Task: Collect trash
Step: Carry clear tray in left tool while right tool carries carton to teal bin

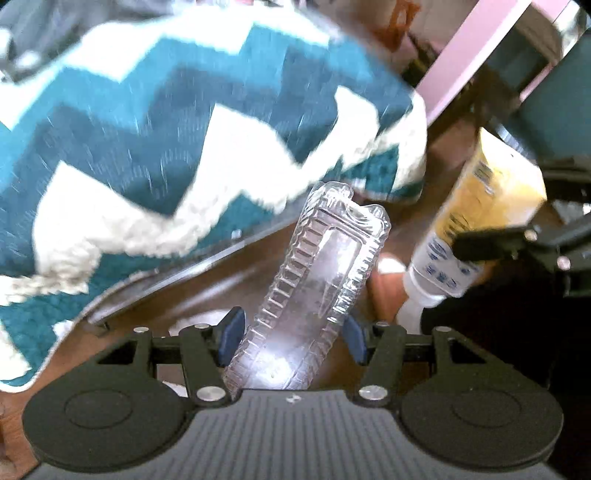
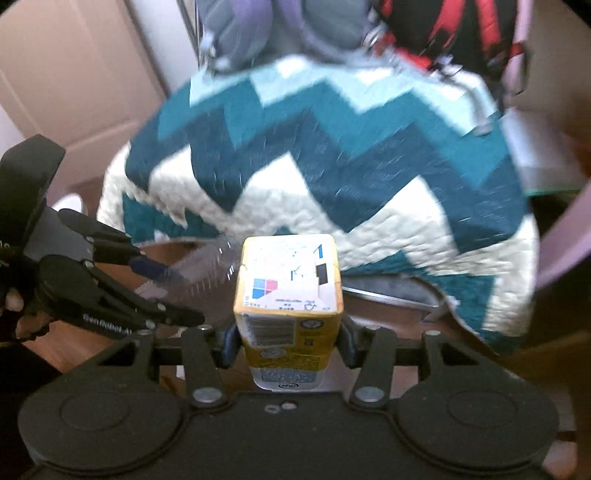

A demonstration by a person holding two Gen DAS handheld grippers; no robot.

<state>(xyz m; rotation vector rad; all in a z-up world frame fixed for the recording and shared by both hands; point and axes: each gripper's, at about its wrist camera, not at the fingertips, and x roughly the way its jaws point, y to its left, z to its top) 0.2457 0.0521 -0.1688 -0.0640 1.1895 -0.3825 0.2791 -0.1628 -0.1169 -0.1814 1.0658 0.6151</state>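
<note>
A crushed clear plastic bottle [image 1: 321,273] stands up between the blue pads of my left gripper [image 1: 293,334], which is shut on its lower part. In the right wrist view my right gripper [image 2: 288,343] is shut on a yellow drink carton [image 2: 288,284], whose flat printed end faces the camera. Both are held in the air above the wooden floor [image 1: 207,291]. From the left wrist view the carton [image 1: 476,206] hangs at the right with one black finger [image 1: 491,243] across it. The left gripper [image 2: 166,291] and its bottle [image 2: 203,273] show at the left of the right wrist view.
A teal, navy and white zigzag quilt [image 2: 332,158] drapes over furniture just behind both held items. A grey-purple bag [image 2: 258,26] and a red-black bag [image 2: 443,29] lie beyond it. A pale door [image 2: 74,74] is at the left, a pink panel [image 1: 476,48] at the right.
</note>
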